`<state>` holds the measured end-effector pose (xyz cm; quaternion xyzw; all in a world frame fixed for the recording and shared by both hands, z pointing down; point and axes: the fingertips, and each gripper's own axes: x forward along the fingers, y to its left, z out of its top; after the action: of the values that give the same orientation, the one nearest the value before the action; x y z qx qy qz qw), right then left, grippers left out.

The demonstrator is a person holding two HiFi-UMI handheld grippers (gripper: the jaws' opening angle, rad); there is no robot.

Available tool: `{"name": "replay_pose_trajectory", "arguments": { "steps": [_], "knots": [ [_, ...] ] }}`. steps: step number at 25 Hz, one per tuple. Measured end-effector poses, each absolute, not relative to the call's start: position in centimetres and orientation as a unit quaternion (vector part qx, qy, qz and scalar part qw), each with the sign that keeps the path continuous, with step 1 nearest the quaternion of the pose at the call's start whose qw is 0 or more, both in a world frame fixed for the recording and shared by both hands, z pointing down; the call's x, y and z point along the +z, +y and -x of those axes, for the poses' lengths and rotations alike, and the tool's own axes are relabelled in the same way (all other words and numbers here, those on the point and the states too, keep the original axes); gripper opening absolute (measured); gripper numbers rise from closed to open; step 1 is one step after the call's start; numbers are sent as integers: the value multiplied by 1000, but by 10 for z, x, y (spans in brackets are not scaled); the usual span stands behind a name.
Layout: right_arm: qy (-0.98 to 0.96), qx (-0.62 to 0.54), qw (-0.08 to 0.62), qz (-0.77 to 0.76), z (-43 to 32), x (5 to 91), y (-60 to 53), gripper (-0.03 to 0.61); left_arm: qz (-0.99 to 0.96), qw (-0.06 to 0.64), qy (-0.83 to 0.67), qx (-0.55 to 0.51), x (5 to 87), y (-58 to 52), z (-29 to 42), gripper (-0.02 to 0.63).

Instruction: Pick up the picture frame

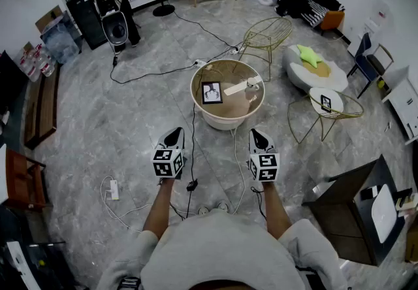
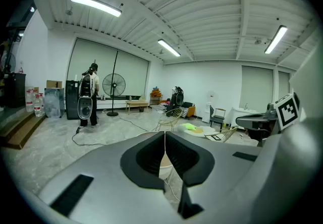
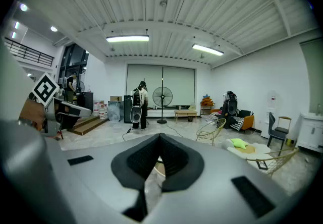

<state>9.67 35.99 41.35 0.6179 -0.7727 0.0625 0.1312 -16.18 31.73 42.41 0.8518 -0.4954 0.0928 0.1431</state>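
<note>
The reach for the picture frame (image 1: 211, 93) has not got under way: it lies dark and flat on the left part of the round table (image 1: 223, 121), with nothing touching it. The left gripper (image 1: 174, 134) and right gripper (image 1: 259, 136) hover on the near side of that table, both clear of it, each with its jaws pressed together on nothing. Next, I judge, one gripper must spread its jaws, go forward over the table's rim, and dip to the frame's edge.

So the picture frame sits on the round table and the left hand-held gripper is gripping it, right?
No. The head view shows the picture frame on the round table, but the left hand-held gripper is short of it, shut on nothing.
</note>
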Motion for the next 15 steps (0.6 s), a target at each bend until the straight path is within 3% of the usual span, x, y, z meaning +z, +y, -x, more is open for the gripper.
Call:
{"name": "replay_pose_trajectory", "arguments": {
  "steps": [15],
  "knots": [
    [-791,60,126,-596,-92,418,358,2,-861,139,-480,91,426,321,147,23]
  ]
}}
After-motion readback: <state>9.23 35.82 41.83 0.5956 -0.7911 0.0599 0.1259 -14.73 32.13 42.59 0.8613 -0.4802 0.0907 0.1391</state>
